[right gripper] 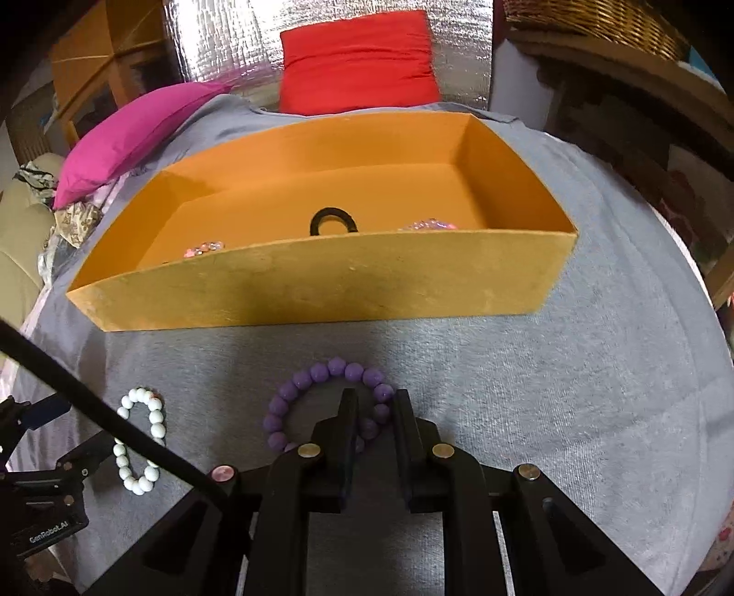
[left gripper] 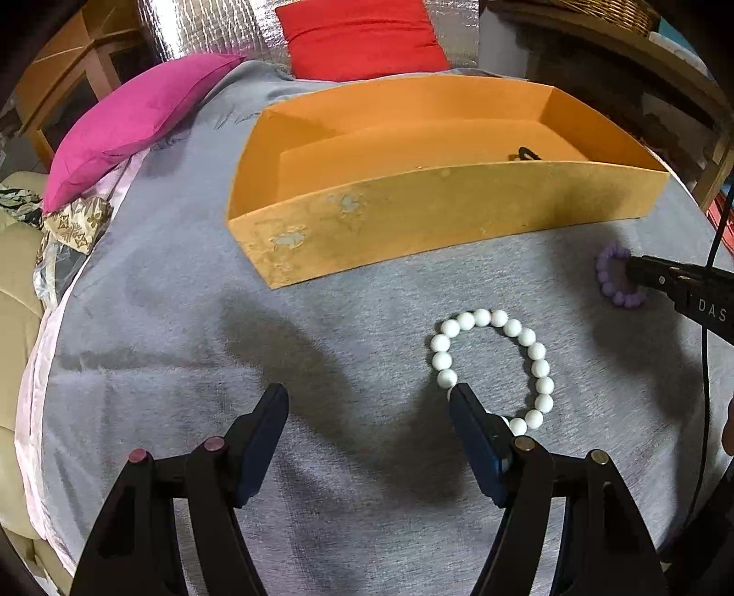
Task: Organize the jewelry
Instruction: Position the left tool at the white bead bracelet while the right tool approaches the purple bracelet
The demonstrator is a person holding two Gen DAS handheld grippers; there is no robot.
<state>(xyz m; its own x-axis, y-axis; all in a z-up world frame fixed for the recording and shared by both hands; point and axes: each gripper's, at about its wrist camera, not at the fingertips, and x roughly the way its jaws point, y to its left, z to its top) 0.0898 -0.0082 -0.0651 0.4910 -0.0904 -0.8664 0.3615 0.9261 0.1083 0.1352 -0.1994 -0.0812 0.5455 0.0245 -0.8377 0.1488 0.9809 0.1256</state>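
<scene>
Bracelets on grey blanket (left gripper: 183,321) in front of orange box (left gripper: 413,215): white bead bracelet (left gripper: 493,371) lies by left gripper (left gripper: 369,399), claw spread wide, right fingertip touching the ring's near-left beads, nothing held. Right gripper (right gripper: 375,403) w/ fingers narrowed around one side of purple bead bracelet (right gripper: 328,399), beads between the pads; grip looks snug but can't tell for sure. Inside box: black ring (right gripper: 333,221) & pinkish sparkly pieces (right gripper: 204,248). Pink pillow (left gripper: 133,119), red cushion (left gripper: 358,36) behind.

"DAS" on right tongs (left gripper: 629,270), "GenRoboLAI" on left tongs (right gripper: 50,532)
</scene>
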